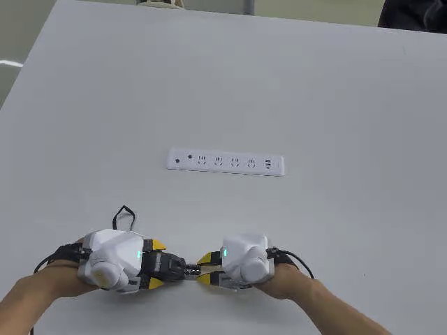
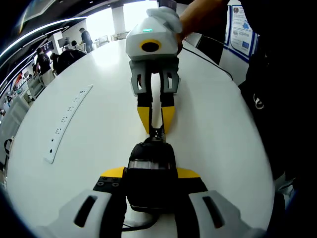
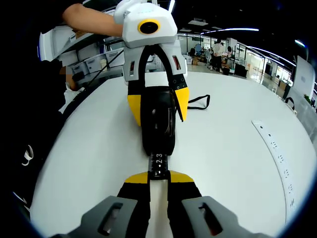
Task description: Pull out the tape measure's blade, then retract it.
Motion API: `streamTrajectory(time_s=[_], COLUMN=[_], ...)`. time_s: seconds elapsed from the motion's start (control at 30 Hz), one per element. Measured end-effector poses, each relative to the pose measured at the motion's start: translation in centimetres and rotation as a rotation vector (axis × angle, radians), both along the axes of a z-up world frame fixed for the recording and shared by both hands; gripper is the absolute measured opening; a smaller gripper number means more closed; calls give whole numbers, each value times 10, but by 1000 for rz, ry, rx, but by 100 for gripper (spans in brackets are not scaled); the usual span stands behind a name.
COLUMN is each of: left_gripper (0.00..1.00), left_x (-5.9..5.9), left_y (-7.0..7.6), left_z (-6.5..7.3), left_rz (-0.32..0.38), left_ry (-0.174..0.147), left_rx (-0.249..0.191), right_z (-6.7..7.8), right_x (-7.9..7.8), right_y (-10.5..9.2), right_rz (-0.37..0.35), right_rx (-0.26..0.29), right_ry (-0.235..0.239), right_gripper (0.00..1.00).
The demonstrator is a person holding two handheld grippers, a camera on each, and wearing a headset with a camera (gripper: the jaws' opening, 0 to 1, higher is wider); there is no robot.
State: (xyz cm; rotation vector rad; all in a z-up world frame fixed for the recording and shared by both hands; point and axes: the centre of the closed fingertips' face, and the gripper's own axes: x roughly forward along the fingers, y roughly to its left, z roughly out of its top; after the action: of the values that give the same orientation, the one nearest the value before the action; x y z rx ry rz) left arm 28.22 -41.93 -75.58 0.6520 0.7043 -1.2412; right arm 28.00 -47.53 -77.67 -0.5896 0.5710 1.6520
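White worktop (image 1: 314, 91), near edge: left claw (image 1: 160, 265) clamps the black tape measure (image 3: 157, 119) as an anchor while right claw (image 3: 158, 177) pinches the barely extended blade (image 3: 158, 160), ready for pulling.

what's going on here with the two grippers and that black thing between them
A person holds a white, yellow-tipped gripper in each hand over a white table. The left gripper is clamped on the black tape measure case, and the right gripper pinches the end of its blade. Only a short stretch of blade is out, with the numerals 2 and 3 showing, so the grippers sit nearly tip to tip. A white power strip lies farther back.
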Motion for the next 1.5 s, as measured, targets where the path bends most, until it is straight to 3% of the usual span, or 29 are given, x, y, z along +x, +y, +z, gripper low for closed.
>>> streamTrajectory(time_s=[0.43, 1.5], left_gripper=[32, 32], left_x=[-1, -1], left_y=[-1, -1], left_z=[1, -1], left_rz=[-1, -2], left_ry=[-1, -1], left_rx=[7, 24], right_z=[2, 5], right_x=[2, 10], right_y=[-23, -103], right_rz=[-10, -50], right_rx=[-11, -47], right_ry=[-2, 6], right_gripper=[10, 10])
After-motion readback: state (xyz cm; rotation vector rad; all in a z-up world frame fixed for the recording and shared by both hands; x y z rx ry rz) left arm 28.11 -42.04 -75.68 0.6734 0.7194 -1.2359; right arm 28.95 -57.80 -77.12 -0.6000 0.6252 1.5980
